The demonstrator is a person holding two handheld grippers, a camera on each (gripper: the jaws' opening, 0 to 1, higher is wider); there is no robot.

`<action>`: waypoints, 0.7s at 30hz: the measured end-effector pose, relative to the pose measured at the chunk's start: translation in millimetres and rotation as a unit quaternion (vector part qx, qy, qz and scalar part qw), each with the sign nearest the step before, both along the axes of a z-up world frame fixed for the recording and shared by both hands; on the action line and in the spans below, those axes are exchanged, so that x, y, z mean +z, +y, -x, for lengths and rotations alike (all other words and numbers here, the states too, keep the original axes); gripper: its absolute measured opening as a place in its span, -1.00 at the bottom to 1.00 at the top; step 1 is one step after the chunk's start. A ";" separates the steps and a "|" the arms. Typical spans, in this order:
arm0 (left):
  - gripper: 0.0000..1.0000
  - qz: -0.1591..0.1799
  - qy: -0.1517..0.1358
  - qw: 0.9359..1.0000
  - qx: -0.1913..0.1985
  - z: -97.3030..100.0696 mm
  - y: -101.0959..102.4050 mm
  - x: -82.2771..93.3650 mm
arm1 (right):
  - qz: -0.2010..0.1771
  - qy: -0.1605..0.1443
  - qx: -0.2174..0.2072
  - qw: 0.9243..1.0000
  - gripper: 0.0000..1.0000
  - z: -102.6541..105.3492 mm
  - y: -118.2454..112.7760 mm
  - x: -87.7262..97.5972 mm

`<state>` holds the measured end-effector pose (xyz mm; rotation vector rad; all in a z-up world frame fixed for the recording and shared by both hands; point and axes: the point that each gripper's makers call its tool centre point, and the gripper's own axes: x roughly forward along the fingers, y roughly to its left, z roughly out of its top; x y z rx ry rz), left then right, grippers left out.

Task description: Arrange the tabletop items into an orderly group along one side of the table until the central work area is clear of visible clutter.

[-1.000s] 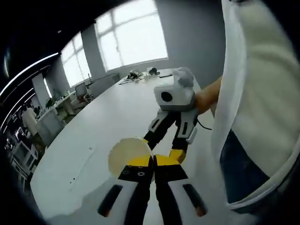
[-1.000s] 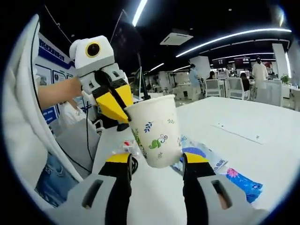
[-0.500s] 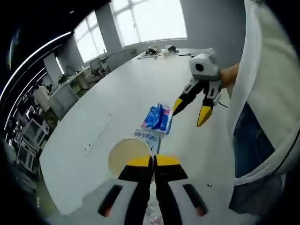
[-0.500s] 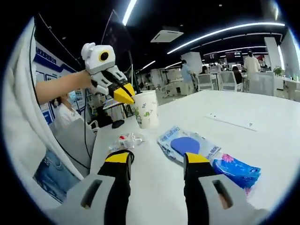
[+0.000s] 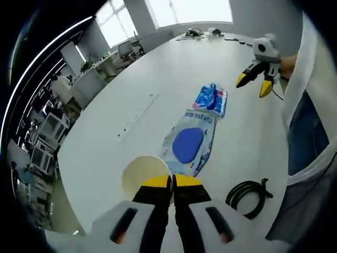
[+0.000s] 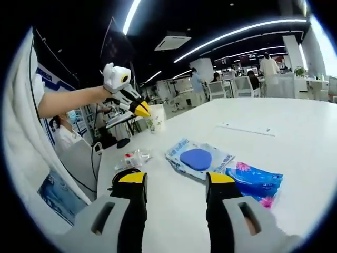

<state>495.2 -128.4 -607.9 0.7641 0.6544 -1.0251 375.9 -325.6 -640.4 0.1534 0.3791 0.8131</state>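
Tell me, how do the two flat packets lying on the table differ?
The white packet is pale, with a big blue oval in its middle; the blue packet is bright blue all over with pink flower prints. The white packet looks larger and flatter, the blue packet smaller and more crinkled. The white packet lies nearer the cup, the blue packet farther from it. Both are shiny plastic packs lying side by side on the white table, edges touching or nearly so.
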 end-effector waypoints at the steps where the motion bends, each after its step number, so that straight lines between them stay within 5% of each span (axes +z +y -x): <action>1: -1.00 -0.002 0.000 1.000 0.000 -2.3 0.2 -2.3 | -0.001 0.001 -0.003 1.000 -0.15 0.0 -1.2 -0.5; 13: -1.00 -0.012 -0.010 1.000 0.024 -39.7 -0.5 -34.5 | -0.011 0.015 -0.036 0.999 -0.16 2.0 -18.0 -7.9; 21: -1.00 -0.004 0.010 0.999 0.049 -40.2 1.5 -52.0 | -0.021 0.026 -0.059 0.998 -0.17 2.1 -28.7 -11.0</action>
